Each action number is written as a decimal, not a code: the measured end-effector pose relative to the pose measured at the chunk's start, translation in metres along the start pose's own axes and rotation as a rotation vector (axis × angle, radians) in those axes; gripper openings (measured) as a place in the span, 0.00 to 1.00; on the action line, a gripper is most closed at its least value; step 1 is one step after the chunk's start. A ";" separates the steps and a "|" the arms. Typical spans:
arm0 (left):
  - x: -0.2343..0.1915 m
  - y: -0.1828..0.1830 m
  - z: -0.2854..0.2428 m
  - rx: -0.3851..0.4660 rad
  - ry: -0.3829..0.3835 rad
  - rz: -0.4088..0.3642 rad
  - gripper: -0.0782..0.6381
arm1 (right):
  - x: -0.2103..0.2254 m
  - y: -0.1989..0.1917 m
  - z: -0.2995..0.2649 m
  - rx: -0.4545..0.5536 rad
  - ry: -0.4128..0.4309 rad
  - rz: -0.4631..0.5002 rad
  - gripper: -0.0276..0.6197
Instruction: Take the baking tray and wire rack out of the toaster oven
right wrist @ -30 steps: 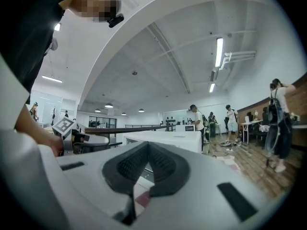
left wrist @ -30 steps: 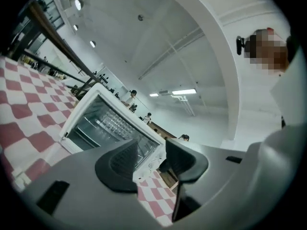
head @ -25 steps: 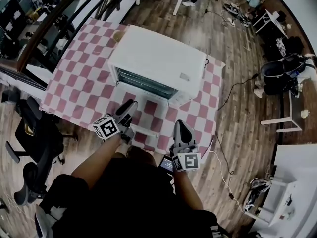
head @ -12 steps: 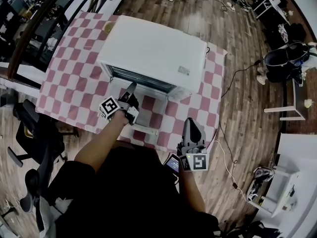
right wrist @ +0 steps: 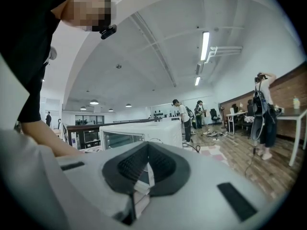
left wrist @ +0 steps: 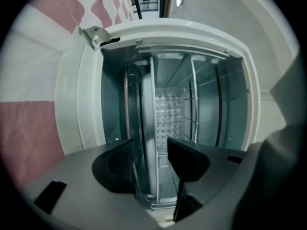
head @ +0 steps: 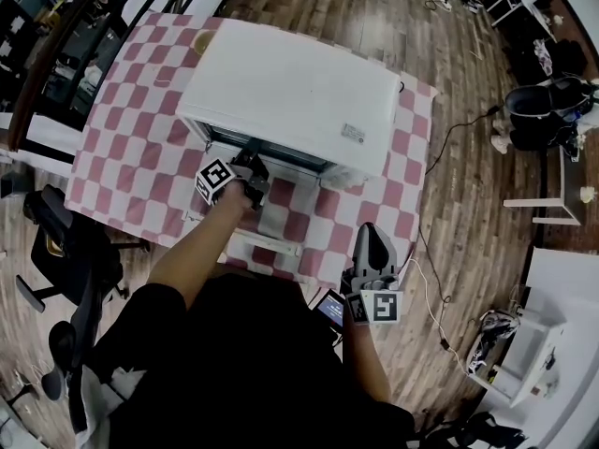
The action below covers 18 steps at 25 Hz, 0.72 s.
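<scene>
Jaws of left gripper (left wrist: 149, 145) apart, just been opening; front edge of tray (left wrist: 147, 114) stands between them, pads not seen pressing on it. Left gripper view is rolled, so the oven (left wrist: 86, 104) cavity appears on its side: tray shows edge-on as a bright plate running into the cavity, and thin wires of the rack (left wrist: 193, 99) sit one slot over, apart from the tray. Both are inside the oven. Checked cloth (left wrist: 33, 138) visible outside the oven mouth. Head view: left gripper (head: 249, 165) is at the oven (head: 290, 92) opening, above the lowered door (head: 279, 218), which lies flat toward the person with its handle (head: 266, 243) at the near edge. Oven sits on the desk (head: 131, 148), covered by a pink-and-white checked cloth. Right gripper (head: 372, 234) is held back at the desk's near right corner, well apart from the oven. Right gripper view: jaws of the right gripper (right wrist: 147, 150) together at the tips, nothing between them; oven (right wrist: 139, 131) seen beyond, person's arm (right wrist: 53, 145) at left
</scene>
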State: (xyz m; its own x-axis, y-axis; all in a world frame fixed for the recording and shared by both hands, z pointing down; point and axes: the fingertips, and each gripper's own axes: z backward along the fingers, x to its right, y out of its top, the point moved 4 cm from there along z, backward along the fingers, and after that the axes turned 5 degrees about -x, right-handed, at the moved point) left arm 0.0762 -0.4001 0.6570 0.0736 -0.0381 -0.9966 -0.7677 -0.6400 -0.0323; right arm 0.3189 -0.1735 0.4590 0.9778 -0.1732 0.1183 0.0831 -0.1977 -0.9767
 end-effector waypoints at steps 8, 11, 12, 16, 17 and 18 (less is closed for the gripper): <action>-0.006 0.006 -0.017 0.003 0.000 0.029 0.32 | -0.006 -0.011 -0.008 -0.026 0.023 0.025 0.05; -0.007 0.007 -0.020 0.007 -0.007 0.038 0.26 | -0.007 -0.008 -0.009 -0.010 0.021 0.026 0.05; -0.006 0.007 -0.021 0.007 -0.011 0.038 0.26 | -0.007 -0.008 -0.008 -0.014 0.018 0.020 0.05; -0.007 0.008 -0.022 0.014 -0.027 0.049 0.21 | -0.005 -0.014 -0.006 -0.032 0.011 0.026 0.05; -0.007 0.008 -0.022 0.014 -0.030 0.059 0.21 | -0.004 -0.014 -0.005 -0.031 0.012 0.033 0.05; -0.006 0.008 -0.023 0.014 -0.034 0.068 0.21 | -0.005 -0.014 -0.005 -0.029 0.010 0.031 0.05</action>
State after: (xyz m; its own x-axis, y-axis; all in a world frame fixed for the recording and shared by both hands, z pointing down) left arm 0.0842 -0.4220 0.6648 -0.0004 -0.0553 -0.9985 -0.7789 -0.6261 0.0350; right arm 0.3121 -0.1750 0.4727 0.9778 -0.1895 0.0898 0.0469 -0.2199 -0.9744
